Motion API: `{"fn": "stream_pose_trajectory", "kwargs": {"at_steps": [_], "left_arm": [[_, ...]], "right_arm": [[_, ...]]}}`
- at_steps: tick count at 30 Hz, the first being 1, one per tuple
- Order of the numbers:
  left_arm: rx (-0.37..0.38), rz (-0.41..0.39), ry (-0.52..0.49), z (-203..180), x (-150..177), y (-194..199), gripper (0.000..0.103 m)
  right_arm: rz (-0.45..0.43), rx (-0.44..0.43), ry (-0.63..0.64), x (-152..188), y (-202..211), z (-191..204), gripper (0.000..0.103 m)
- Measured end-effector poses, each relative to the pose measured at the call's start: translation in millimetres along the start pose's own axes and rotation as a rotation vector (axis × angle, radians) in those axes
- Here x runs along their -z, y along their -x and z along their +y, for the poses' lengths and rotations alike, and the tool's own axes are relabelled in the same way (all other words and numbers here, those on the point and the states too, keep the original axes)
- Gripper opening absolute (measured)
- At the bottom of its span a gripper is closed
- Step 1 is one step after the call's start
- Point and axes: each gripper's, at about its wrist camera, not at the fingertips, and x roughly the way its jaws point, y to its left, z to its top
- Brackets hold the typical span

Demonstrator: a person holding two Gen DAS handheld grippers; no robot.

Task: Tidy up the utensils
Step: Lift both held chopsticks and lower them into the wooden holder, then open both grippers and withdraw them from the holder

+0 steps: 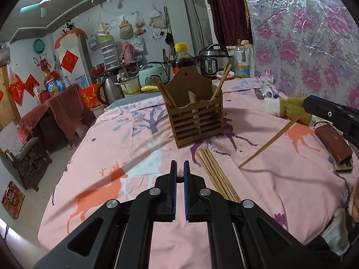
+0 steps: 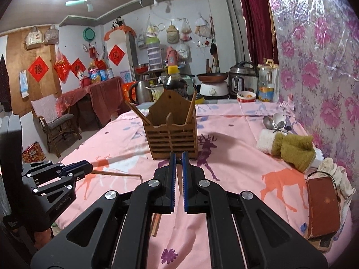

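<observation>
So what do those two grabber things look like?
Both are black plastic, with arms that have triangle-shaped holes and round silver bolts. The left gripper and the right gripper each have two flat fingers lined with ridged blue pads. Small white lettering marks the left one's side.

Pink tablecloth [image 1: 139, 134] with orange and purple deer, brown slatted holder [image 1: 194, 121], olive-green glove [image 2: 294, 150]
</observation>
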Motion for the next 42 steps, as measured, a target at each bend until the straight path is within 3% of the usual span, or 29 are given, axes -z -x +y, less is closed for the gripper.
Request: {"fn": "stream_pose_trajectory", "kwargs": {"at_steps": [9,16,21,28,31,34,42], "left_arm": [[0.032,-0.026,-0.013,3.8,-27.1,1.3,0.006],[0.082,-0.079,0.01,17.2,-101.3,-9.0,0.006],[0.092,-0.128,0.055,30.4,-156.4,-17.0,0.006],[0.145,-0.254,0.19,56.2,-225.6,-33.8,0.006],[0.136,-0.281,0.225,59.2,-238.8,-54.6,0.006],[0.129,-0.257,0.25,62.4,-243.6,-82.9,0.006],[0.094,-0.17,0.226,60.0,-209.9,-137.4,0.007]], "right_arm": [[-0.036,-0.017,0.021,-21.6,-3.7,9.3,0.006],[-0.086,-0.022,0.036,-65.3,-24.1,14.8,0.006],[-0.171,-0.026,0.016,-115.5,-42.7,17.8,0.006],[-0.266,0.032,0.028,-163.8,-85.0,29.4,0.006],[-0.262,0.057,0.029,-170.8,-109.8,30.0,0.006],[-0.249,0.076,0.026,-173.2,-129.8,28.1,0.006],[-0.221,0.088,0.011,-165.9,-163.0,19.1,0.006]]}}
